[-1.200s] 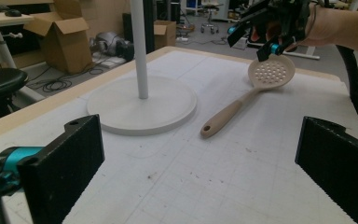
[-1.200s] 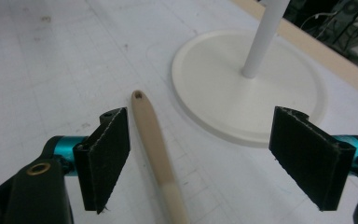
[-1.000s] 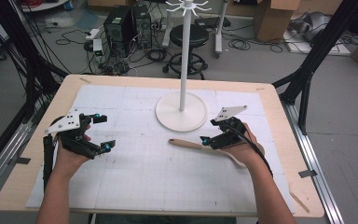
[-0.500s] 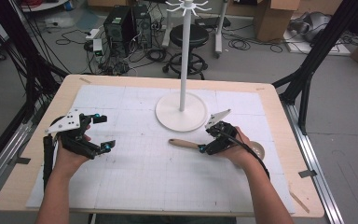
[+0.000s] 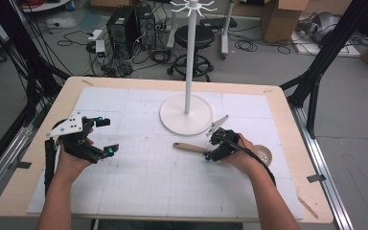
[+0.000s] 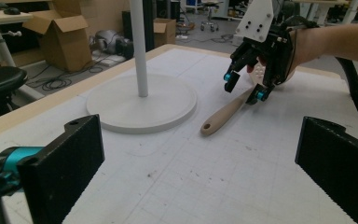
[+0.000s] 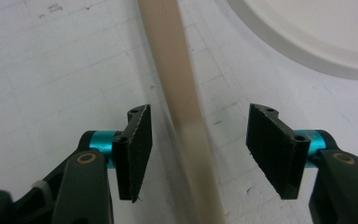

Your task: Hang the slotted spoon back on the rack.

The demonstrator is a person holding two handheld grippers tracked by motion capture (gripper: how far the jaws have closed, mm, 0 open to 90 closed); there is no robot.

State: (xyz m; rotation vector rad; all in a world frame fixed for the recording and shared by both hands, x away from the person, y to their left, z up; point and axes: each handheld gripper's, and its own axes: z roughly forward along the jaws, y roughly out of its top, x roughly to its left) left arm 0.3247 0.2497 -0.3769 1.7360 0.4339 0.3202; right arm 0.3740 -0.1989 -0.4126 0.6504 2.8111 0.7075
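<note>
Your right gripper point(image 7: 198, 154) straddles the wooden handle point(image 7: 182, 112) of the utensil lying flat on the white mat point(image 5: 139, 191), just in front of the stand's round base point(image 5: 186, 114); its jaws are spread wide, one on each side, touching nothing. Keep the handle centred between the pads, lower until they sit level with it, then close squarely so it does not roll. Your left gripper point(image 5: 103, 135) hovers well apart, jaws wide and empty.

No readable text anywhere: no labels, brands, numbers or signs on the table point(image 5: 287, 103), on the cardboard boxes behind it, or near either pair of tongs.
</note>
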